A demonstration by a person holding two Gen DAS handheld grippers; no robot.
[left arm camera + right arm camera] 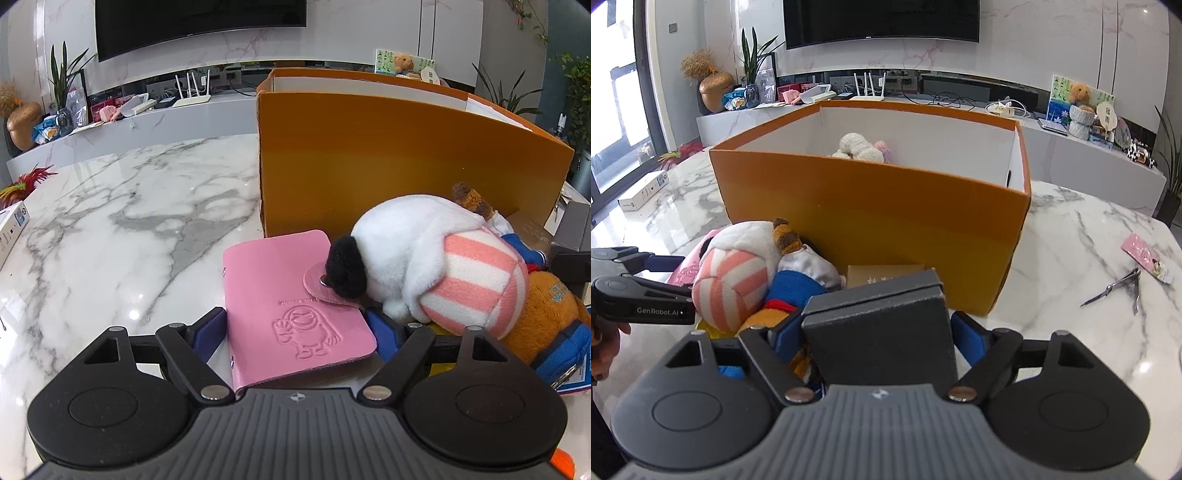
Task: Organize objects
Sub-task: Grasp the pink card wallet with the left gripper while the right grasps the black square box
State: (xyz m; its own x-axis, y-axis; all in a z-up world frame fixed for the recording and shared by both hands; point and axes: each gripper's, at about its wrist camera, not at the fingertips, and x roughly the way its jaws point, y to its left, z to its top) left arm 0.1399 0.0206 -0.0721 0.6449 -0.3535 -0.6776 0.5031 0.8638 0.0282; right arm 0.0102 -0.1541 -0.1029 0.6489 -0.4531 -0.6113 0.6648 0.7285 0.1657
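Tilting downward, both grippers' jaws straddle pink wallet (291, 310) and dark box (882, 332).

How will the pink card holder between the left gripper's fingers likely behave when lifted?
The pink card holder looks thin and flexible, so it may sag. Its smooth cover could slip. The snap tab lies under the white plush toy, which may drag.
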